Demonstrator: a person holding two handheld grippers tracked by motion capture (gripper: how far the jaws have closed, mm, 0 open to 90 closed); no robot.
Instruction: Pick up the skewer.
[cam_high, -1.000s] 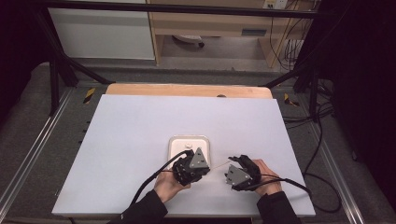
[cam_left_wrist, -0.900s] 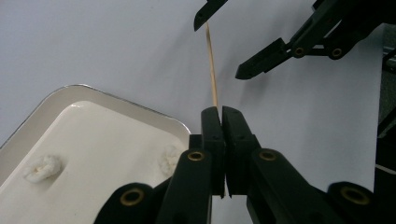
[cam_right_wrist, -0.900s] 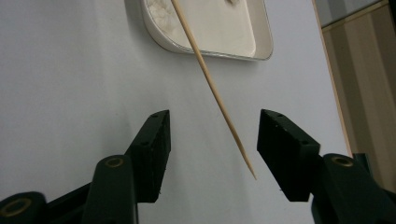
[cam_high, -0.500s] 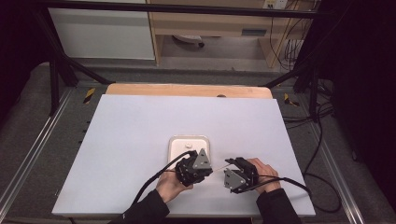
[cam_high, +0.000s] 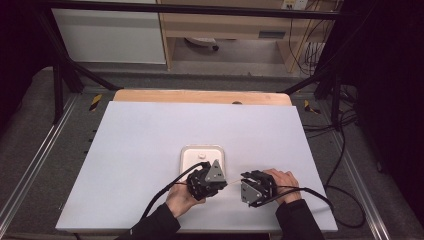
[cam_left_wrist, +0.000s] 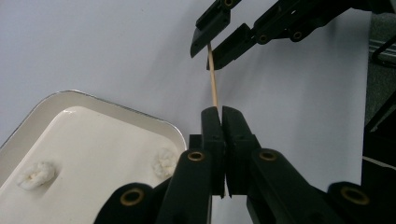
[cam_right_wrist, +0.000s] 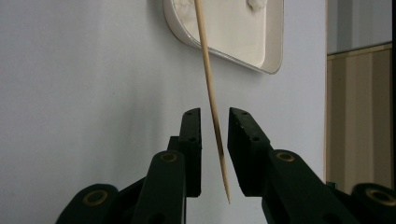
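Observation:
My left gripper (cam_left_wrist: 220, 112) is shut on one end of a thin wooden skewer (cam_left_wrist: 213, 79), which runs across to the right gripper (cam_left_wrist: 212, 46). In the right gripper view the skewer (cam_right_wrist: 208, 79) passes between the jaws of my right gripper (cam_right_wrist: 215, 114). Those jaws have just been closing, and a small gap shows on each side of the stick. In the high view the two grippers (cam_high: 223, 182) (cam_high: 240, 184) face each other near the table's front edge, with the skewer (cam_high: 232, 181) bridging them.
A white tray (cam_high: 186, 152) lies just behind the left gripper. It holds small pale food pieces (cam_left_wrist: 35, 175) (cam_left_wrist: 163, 161). The white tabletop (cam_high: 150, 135) stretches around it, with a wooden strip (cam_high: 200, 96) at the far edge. Cables trail from both grippers.
Both hands have kept their place. The right gripper's jaws have narrowed around the skewer's end.

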